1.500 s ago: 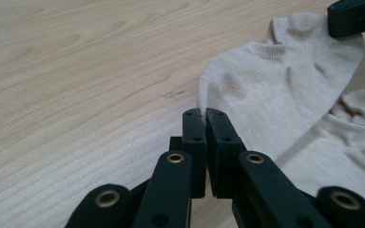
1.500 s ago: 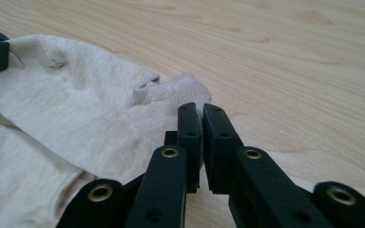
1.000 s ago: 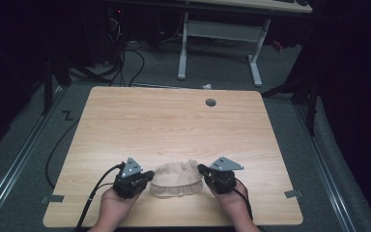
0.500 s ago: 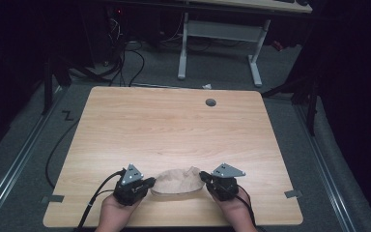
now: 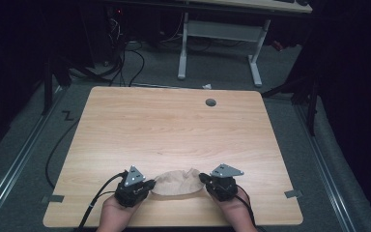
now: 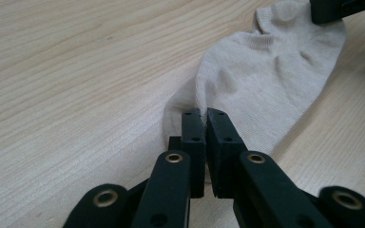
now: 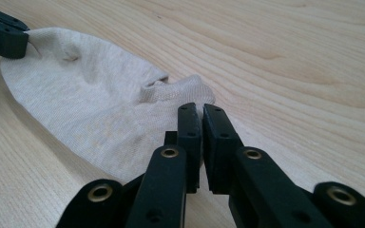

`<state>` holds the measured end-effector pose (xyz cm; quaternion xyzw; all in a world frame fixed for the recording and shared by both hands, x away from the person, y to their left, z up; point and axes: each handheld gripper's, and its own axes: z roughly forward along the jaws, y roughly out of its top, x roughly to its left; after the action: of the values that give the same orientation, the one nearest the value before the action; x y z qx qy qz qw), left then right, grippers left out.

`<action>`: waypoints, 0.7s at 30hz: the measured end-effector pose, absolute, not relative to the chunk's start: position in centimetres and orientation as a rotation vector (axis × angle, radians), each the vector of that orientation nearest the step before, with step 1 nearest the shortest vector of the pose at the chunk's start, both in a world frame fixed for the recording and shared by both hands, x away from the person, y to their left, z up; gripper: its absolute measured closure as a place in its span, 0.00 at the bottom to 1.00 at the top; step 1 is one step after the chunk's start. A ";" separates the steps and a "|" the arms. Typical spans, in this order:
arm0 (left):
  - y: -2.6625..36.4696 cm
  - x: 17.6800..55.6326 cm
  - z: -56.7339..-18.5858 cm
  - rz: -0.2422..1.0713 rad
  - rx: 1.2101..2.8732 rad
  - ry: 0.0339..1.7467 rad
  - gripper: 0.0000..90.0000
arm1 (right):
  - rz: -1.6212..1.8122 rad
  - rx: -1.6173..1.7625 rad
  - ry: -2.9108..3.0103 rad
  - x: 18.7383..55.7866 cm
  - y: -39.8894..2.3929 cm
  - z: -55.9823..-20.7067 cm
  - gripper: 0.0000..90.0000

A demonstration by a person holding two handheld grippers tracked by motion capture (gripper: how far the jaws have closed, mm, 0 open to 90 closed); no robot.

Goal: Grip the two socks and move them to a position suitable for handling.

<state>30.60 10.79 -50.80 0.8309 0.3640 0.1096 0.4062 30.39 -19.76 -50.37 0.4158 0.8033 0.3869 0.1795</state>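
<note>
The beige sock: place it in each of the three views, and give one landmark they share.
High view: the beige sock lies at the table's near edge, between the two grippers.
Left gripper view: it runs from the closed jaws up to the upper right.
Right gripper view: it spreads from the closed jaws to the upper left.
Shared landmark: the pale wood-grain tabletop under it.

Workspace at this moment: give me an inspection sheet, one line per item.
Surface: light wood table, round grommet hole near far edge.
Job's things: beige sock flat near the front edge, stretched between the grippers.
Clutter: nothing seen.
Grippers: left gripper shut on one sock end; right gripper shut on the other.
Cables: black cable trails from left gripper.
Surroundings: dark room, grey floor, white desk frame behind.
</note>
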 end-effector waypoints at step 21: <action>11.2 32.0 -52.2 0.346 2.165 0.973 0.83 | 0.978 1.174 2.355 30.8 -18.8 -52.1 0.86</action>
<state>32.03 11.19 -52.23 0.8411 0.3781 0.1343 0.3628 30.81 -18.77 -52.09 0.4123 0.8272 0.3436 0.1665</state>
